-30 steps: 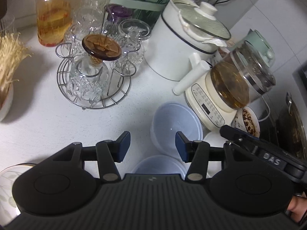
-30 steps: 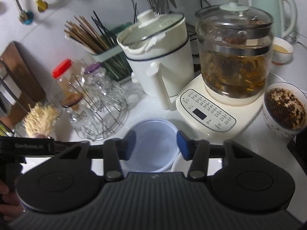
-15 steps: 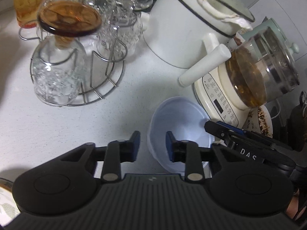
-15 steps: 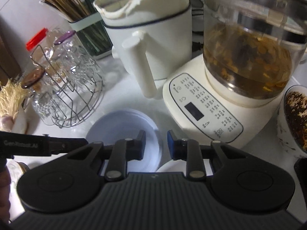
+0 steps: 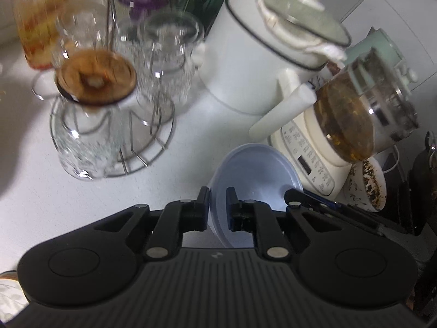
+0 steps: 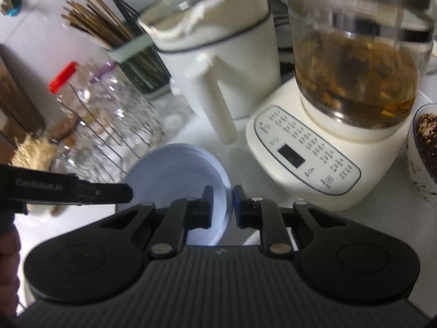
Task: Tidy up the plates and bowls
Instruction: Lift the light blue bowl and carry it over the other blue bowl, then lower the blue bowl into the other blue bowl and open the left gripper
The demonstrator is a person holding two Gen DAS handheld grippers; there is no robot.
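Observation:
A pale blue plastic bowl [image 5: 254, 172] is held tilted above the white counter. My left gripper [image 5: 217, 201] is shut on its left rim. My right gripper [image 6: 222, 202] is shut on its right rim; the bowl also shows in the right wrist view [image 6: 174, 169]. The right gripper reaches in from the right in the left wrist view [image 5: 314, 201], and the left one comes in from the left in the right wrist view [image 6: 82, 190]. A white bowl edge [image 6: 252, 239] lies just under my right gripper.
A wire rack of upturned glasses [image 5: 109, 109] stands at the left. A white electric pot [image 5: 262, 54] and a glass tea kettle on its cream base [image 6: 341, 109] stand close behind. A patterned bowl with dark contents [image 5: 371, 183] sits at the right. A chopstick holder [image 6: 131, 54] is at the back.
Both grippers closed from open onto the blue bowl's rims. The bowl has tilted and come up off the counter.

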